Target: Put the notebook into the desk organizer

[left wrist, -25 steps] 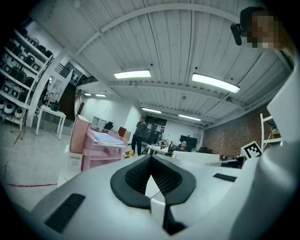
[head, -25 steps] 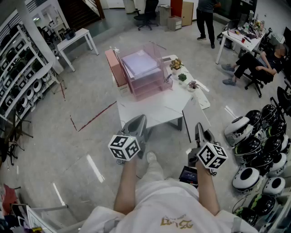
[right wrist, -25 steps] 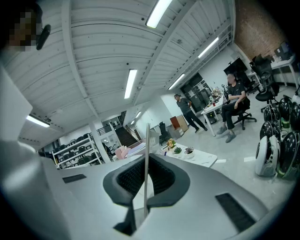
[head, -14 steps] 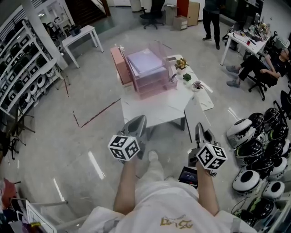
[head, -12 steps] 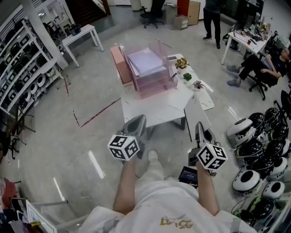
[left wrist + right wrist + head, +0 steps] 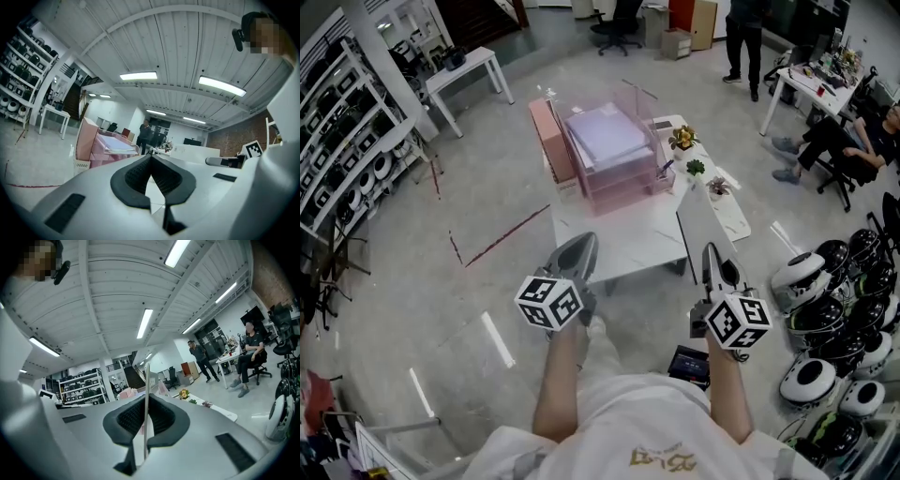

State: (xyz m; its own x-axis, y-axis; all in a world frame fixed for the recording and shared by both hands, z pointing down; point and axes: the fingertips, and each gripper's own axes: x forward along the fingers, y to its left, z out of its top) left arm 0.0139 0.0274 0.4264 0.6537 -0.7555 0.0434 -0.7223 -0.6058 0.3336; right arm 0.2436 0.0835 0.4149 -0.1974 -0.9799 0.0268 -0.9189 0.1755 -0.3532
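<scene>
A pink see-through desk organizer (image 6: 609, 155) with paper stacked in its trays stands at the back of a white table (image 6: 628, 246); it also shows in the left gripper view (image 6: 110, 150). My right gripper (image 6: 713, 262) is shut on a thin pale notebook (image 6: 705, 225), held level in front of the table's right side. In the right gripper view the notebook (image 6: 146, 380) shows edge-on between the pads of the gripper (image 6: 146, 404). My left gripper (image 6: 578, 246) hangs before the table's front edge, shut and empty, its tips (image 6: 150, 158) touching.
A pink box (image 6: 551, 141) leans on the organizer's left side. Small potted plants (image 6: 686, 141) stand along the table's right edge. White round robot heads (image 6: 834, 281) crowd the floor at the right, shelves (image 6: 347, 122) line the left. People (image 6: 748, 37) are at the back.
Both grippers have moved forward toward the table, which now sits nearer. The right gripper has risen a little with the notebook and rolled slightly.
</scene>
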